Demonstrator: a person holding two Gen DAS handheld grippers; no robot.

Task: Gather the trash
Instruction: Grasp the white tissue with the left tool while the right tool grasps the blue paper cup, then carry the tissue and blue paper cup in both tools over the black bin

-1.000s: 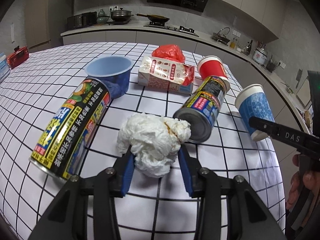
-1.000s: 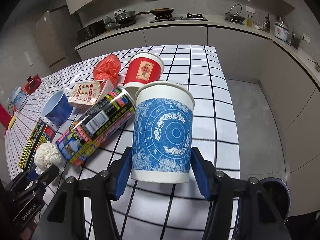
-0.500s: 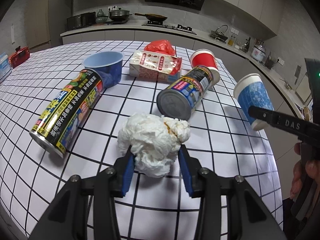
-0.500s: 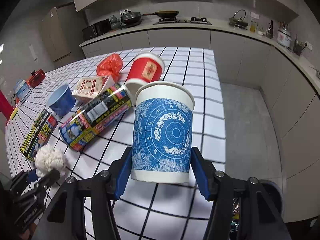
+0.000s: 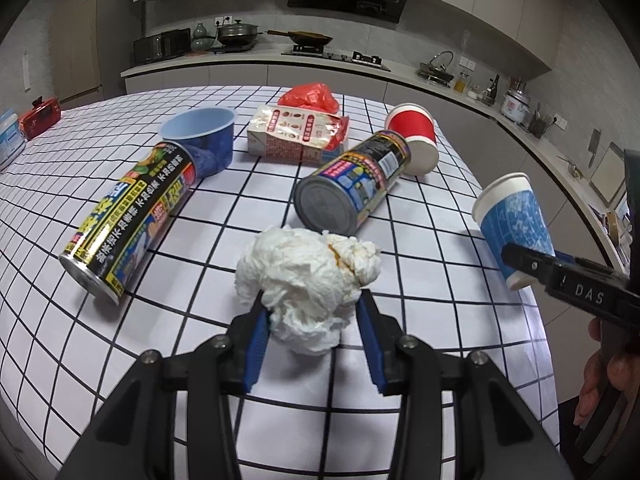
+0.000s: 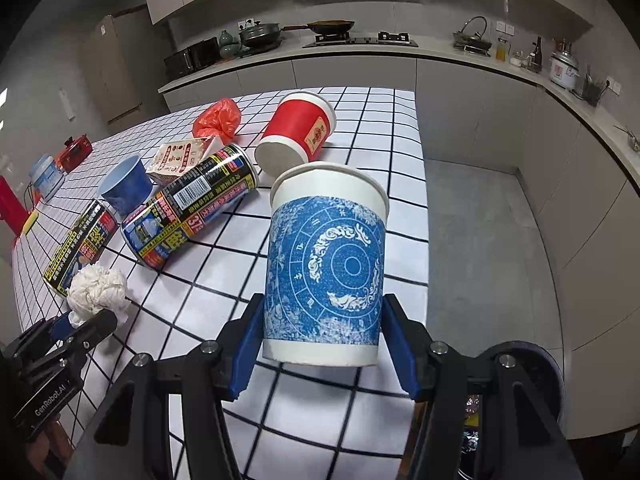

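above the checked bench (image 5: 420,240), the left gripper (image 5: 310,316) jaws pinch a crumpled tissue wad (image 5: 308,284); the right gripper (image 6: 324,344), marked "das", clamps a blue patterned paper cup (image 6: 326,268) upright. both cans' chinese labels are hard to read; a dark bin (image 6: 532,364) sits cut off below.

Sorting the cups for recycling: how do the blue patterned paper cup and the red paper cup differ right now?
The blue patterned paper cup is upright and lifted, clamped in the right hand-held gripper; the red paper cup lies tipped on the checked tablecloth, ungripped. The blue one bears white ornament, the red a small label. Both have white rims.
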